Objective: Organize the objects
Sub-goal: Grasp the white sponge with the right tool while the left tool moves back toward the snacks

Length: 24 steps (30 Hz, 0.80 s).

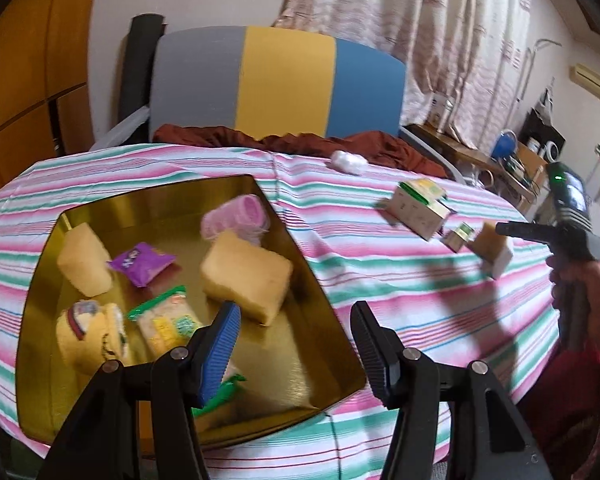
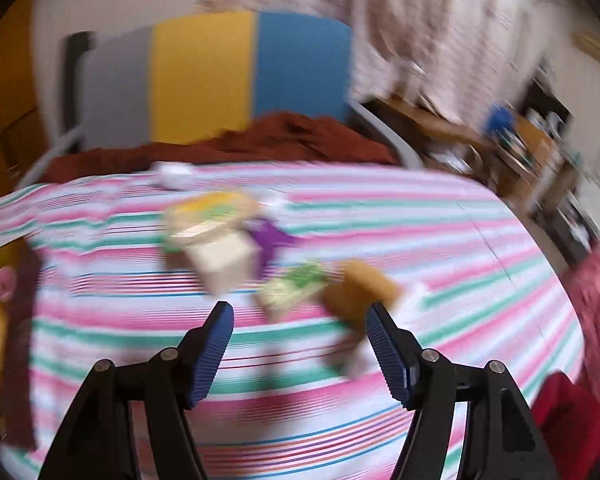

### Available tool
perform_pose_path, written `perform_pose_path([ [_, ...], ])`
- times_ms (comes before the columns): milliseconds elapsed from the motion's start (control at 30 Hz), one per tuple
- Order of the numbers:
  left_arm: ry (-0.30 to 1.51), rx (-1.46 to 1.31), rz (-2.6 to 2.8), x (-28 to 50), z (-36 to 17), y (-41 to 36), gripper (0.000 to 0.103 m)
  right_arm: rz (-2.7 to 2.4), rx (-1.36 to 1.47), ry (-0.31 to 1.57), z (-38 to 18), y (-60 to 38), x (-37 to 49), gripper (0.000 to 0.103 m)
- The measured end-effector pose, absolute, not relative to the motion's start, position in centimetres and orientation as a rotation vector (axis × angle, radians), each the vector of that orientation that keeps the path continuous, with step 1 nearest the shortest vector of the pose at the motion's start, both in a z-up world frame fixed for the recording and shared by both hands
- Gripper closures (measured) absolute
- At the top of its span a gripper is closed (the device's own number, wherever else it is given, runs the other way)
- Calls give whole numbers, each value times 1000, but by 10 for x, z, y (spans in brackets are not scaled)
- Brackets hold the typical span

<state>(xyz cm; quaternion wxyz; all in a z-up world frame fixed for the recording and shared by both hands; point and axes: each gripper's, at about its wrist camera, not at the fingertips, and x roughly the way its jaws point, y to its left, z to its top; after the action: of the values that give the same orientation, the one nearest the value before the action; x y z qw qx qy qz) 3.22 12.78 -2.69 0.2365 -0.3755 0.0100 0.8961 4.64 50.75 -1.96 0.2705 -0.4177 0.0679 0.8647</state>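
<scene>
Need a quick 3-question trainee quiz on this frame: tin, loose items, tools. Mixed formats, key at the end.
1. True or false: the left tool is holding a sponge.
2. Multiple choice: where is the pink hair roller? A) on the striped cloth B) inside the gold tin C) on the chair
3. Fill in: beside the small cartons, the loose sponge lies nearest the ____ tool.

Key: 1 false, it is open and empty; 2 B; 3 right.
</scene>
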Motion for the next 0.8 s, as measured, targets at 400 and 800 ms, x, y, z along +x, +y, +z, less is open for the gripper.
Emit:
perform_pose_path([
  [400, 115, -1029, 2368, 43, -31, 168, 45, 2097, -1224, 481, -60, 607, 96, 46],
  [800, 208, -1020, 2293, 49, -30, 212, 45, 2184, -1196, 651, -72, 615, 98, 25],
])
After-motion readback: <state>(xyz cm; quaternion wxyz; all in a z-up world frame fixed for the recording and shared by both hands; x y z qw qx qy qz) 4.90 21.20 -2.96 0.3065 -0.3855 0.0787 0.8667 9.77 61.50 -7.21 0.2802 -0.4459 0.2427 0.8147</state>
